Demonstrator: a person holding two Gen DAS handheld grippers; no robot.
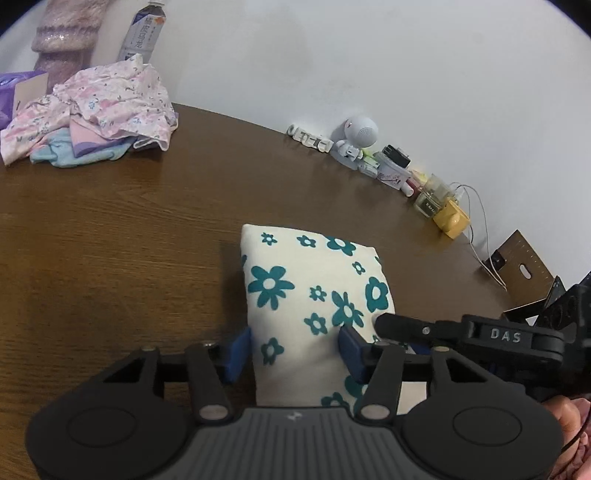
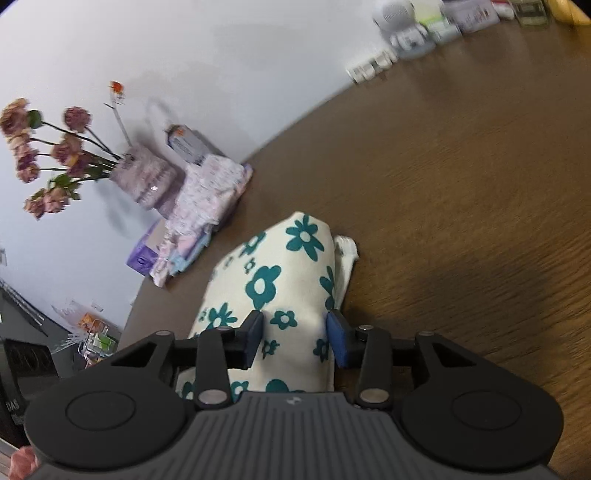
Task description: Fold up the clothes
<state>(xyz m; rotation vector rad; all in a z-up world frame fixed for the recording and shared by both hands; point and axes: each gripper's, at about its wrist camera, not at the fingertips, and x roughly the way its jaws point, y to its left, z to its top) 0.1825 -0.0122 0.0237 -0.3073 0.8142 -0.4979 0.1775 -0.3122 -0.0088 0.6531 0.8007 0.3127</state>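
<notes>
A folded cream garment with teal flowers (image 1: 310, 291) lies on the brown wooden table (image 1: 110, 240). My left gripper (image 1: 295, 349) is open, its blue pads standing on either side of the garment's near end. My right gripper (image 2: 295, 338) is also open around the same garment (image 2: 273, 280), seen from its other side. The right gripper's black arm (image 1: 461, 332) shows at the right of the left wrist view, its tip resting against the garment's edge. A white bit of fabric (image 2: 347, 251) pokes out beside the fold.
A pile of pink floral and pastel clothes (image 1: 96, 110) lies at the far left by a bottle (image 1: 142, 33) and a vase (image 2: 144, 177) of dried flowers. Small items line the wall: a white figure (image 1: 356, 138), jars, a yellow object (image 1: 452, 219), cables.
</notes>
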